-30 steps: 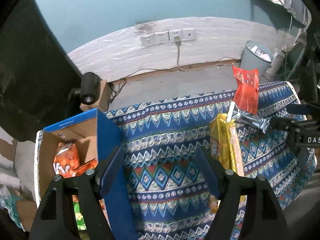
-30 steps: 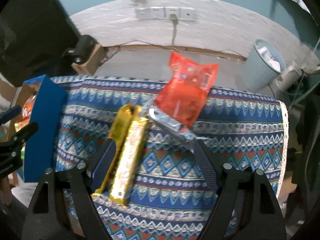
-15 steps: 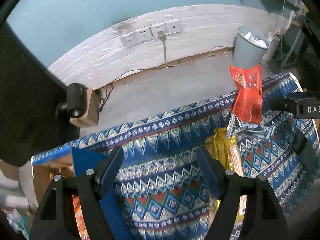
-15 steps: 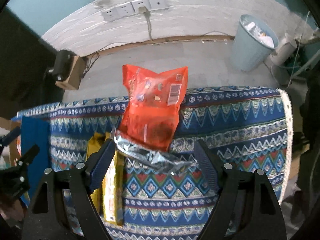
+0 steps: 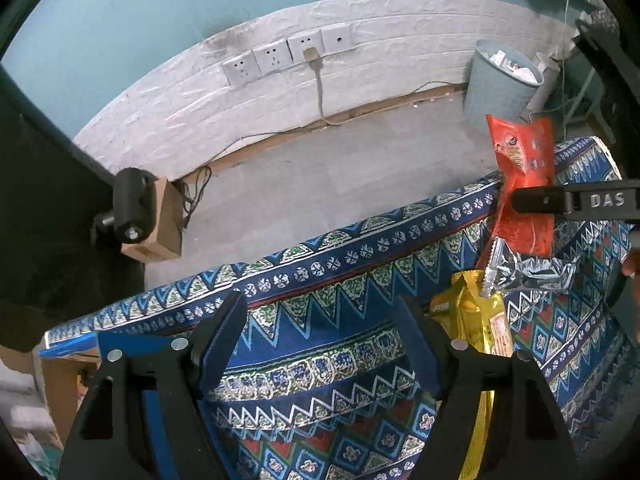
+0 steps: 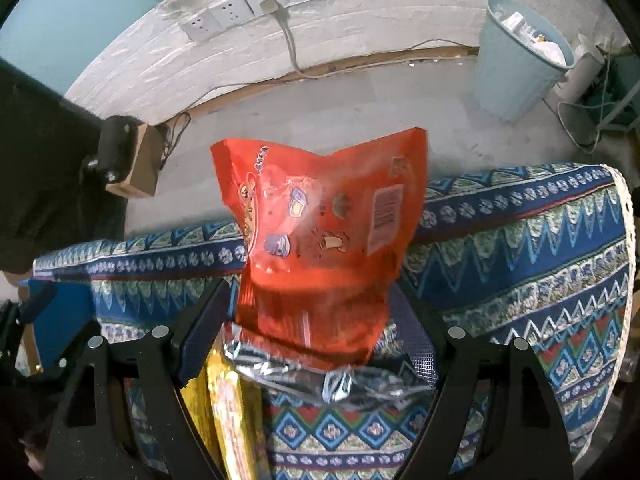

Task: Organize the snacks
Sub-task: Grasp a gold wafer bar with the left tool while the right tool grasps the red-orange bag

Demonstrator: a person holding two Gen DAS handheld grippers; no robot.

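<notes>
A red snack bag point(image 6: 320, 220) stands upright on the patterned tablecloth point(image 6: 520, 260), its foot on a crumpled silver pack point(image 6: 332, 380). My right gripper point(image 6: 311, 286) is open with the bag's lower half between its fingers; the pads sit close to the bag's sides without squeezing it. Two yellow bars point(image 6: 224, 400) lie just left of it. In the left wrist view the red bag point(image 5: 524, 152) is at the right, crossed by one of the right gripper's fingers point(image 5: 540, 200). My left gripper point(image 5: 320, 298) hangs open over bare cloth, holding nothing.
A blue cardboard box point(image 5: 132, 344) stands at the table's left end, its contents hidden. Beyond the far table edge lie grey floor, a pale blue bin point(image 6: 520, 56) and a black camera on a wooden block point(image 5: 132, 208). Wall sockets point(image 5: 280, 56) have a cable plugged in.
Both grippers have sunk toward the table and moved farther along it. The right gripper has come around the red bag. The blue box has slid almost out of the left wrist view.
</notes>
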